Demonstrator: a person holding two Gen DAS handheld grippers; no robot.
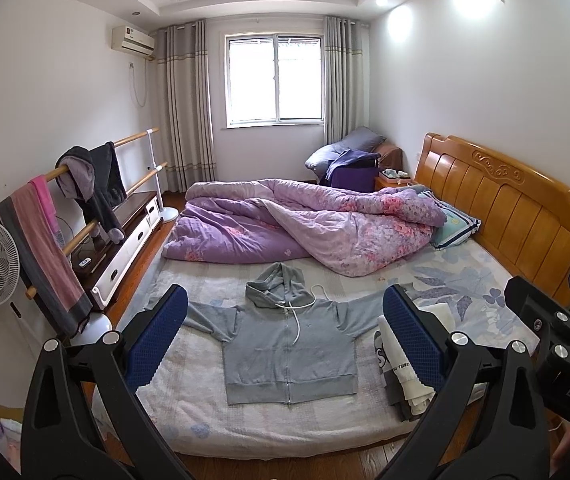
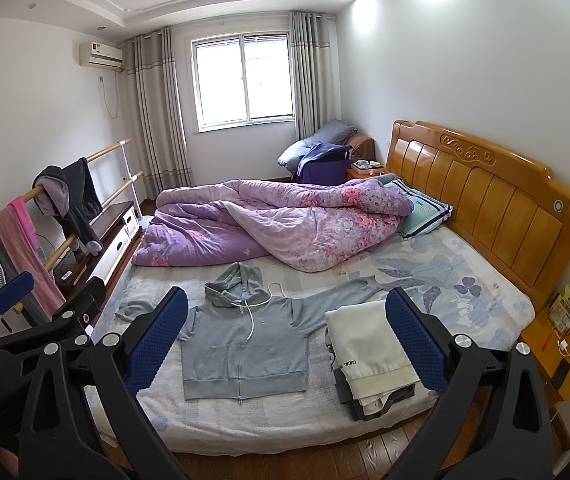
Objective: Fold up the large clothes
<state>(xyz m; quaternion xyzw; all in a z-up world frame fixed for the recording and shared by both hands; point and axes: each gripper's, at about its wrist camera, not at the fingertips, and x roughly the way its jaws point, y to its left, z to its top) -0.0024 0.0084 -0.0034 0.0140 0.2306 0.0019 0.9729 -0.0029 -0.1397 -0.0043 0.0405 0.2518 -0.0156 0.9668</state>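
Bedroom with a wooden-headboard bed (image 1: 445, 304), purple quilt (image 1: 285, 224) bunched at the far side. From the left wrist view, the grey hoodie (image 1: 285, 344) lies flat and zipped on the near part of the mattress, sleeves spread; the left gripper (image 1: 285, 340) hangs wide open, holding nothing. From the right wrist view, the right gripper (image 2: 285, 340) is just as open and empty, folded clothes (image 2: 369, 356) just right of the hoodie. Soft, light, floppy fabric, so I'd pinch a sleeve cuff or shoulder.

In the left wrist view, the hoodie's (image 1: 289, 344) sleeve ends are hidden behind the blue pads (image 1: 157, 336), and the folded stack (image 1: 395, 360) is half covered. The print on the stack's cream garment (image 2: 369, 344) cannot be read whole.
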